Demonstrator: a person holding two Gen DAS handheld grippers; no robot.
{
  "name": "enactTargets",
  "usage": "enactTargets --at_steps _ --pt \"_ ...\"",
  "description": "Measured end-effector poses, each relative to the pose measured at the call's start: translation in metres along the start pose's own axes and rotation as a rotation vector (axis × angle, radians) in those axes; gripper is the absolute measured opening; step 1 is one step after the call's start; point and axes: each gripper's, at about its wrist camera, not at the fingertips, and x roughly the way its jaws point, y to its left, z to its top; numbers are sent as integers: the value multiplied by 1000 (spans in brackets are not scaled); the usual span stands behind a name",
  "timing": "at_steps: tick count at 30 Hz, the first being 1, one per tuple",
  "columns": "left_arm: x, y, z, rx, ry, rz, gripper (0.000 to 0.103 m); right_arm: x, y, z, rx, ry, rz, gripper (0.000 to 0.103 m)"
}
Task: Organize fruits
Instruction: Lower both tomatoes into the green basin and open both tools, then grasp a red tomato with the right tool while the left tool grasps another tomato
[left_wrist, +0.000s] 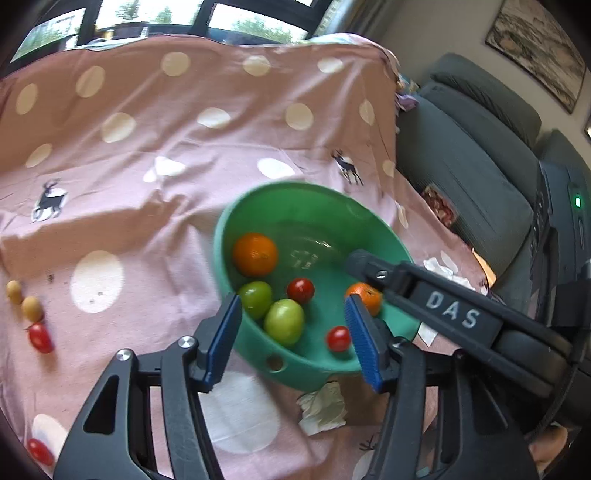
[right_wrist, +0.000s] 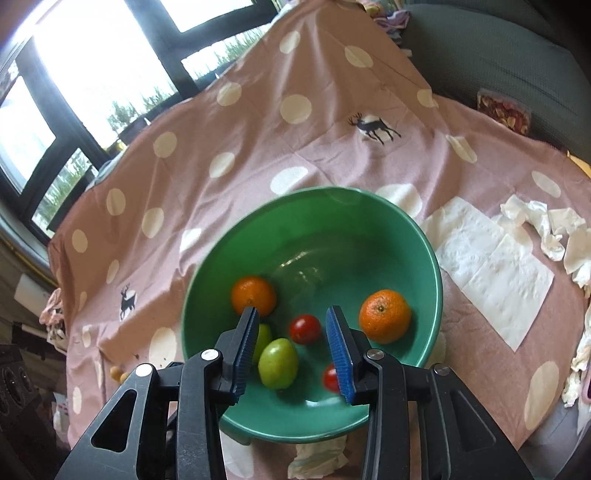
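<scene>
Green bowl (right_wrist: 424, 236) with 2 oranges (right_wrist: 385, 311), 2 green fruits (right_wrist: 277, 363), 2 tomatoes (right_wrist: 305, 328); both jaws wide, empty.

My blue finger pads (right_wrist: 245, 350) frame a green bowl (right_wrist: 388, 221) on pink cloth (right_wrist: 258, 147) with cream dots and dark deer.

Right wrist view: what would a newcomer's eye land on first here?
The green bowl at centre on the pink dotted tablecloth, holding two oranges, green fruits and red tomatoes. The open right tongs hover over it. White tissues lie to its right.
</scene>
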Motion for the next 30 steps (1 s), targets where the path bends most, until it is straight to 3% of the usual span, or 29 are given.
enactTargets --at_steps 15,20,25,30 --pt "-85 88 -4 -214 -126 350 66 -19 30 -6 -78 -76 114 41" --pt "-100 128 -15 -315 -129 358 68 -21 46 -11 -120 -78 152 46" --pt "-104 164 -19 -411 -104 452 67 -19 67 -20 -174 -41 219 46" --pt "-106 193 -26 -517 -83 418 66 -13 94 -31 -236 15 288 46"
